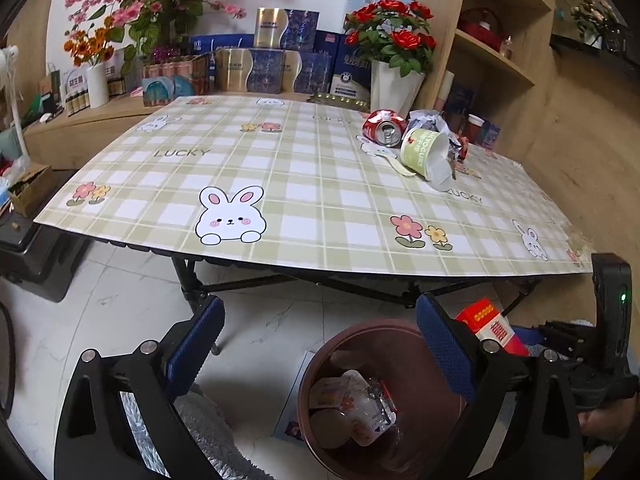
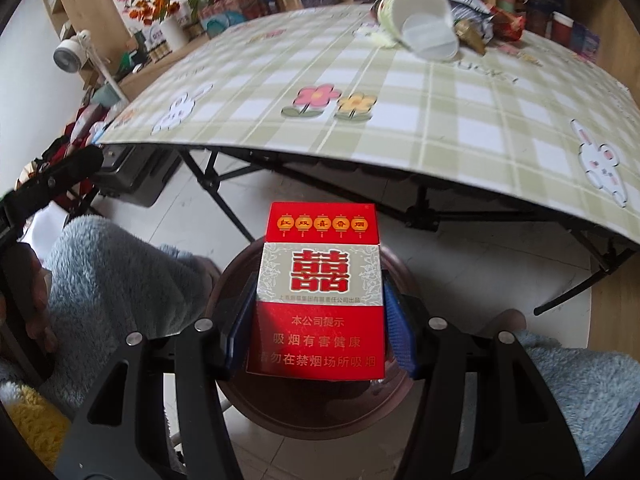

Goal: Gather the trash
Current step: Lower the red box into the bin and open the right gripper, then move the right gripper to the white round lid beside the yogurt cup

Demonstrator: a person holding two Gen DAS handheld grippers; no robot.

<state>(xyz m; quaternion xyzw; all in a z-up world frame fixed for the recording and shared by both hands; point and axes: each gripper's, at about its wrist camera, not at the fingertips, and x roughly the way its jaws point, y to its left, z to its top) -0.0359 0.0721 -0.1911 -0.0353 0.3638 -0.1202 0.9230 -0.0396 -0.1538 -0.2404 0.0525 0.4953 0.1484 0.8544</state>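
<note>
My right gripper (image 2: 318,332) is shut on a red and silver cigarette pack (image 2: 318,292) and holds it directly above a round brown bin (image 2: 320,412) on the floor. The pack also shows in the left wrist view (image 1: 494,326), beside the bin (image 1: 320,364), which holds several wrappers and cups. My left gripper (image 1: 318,344) is open and empty, hovering over the bin's left side. On the table's far right lie a crushed red can (image 1: 382,125), a tipped green yogurt cup (image 1: 426,152) and crumpled wrappers (image 1: 430,119).
The plaid tablecloth table (image 1: 280,184) stands on folding black legs above a white tiled floor. Boxes, a white vase of red roses (image 1: 394,80) and other flowers line the back. Wooden shelves stand at right. Blue fleece-covered knees (image 2: 116,288) flank the bin.
</note>
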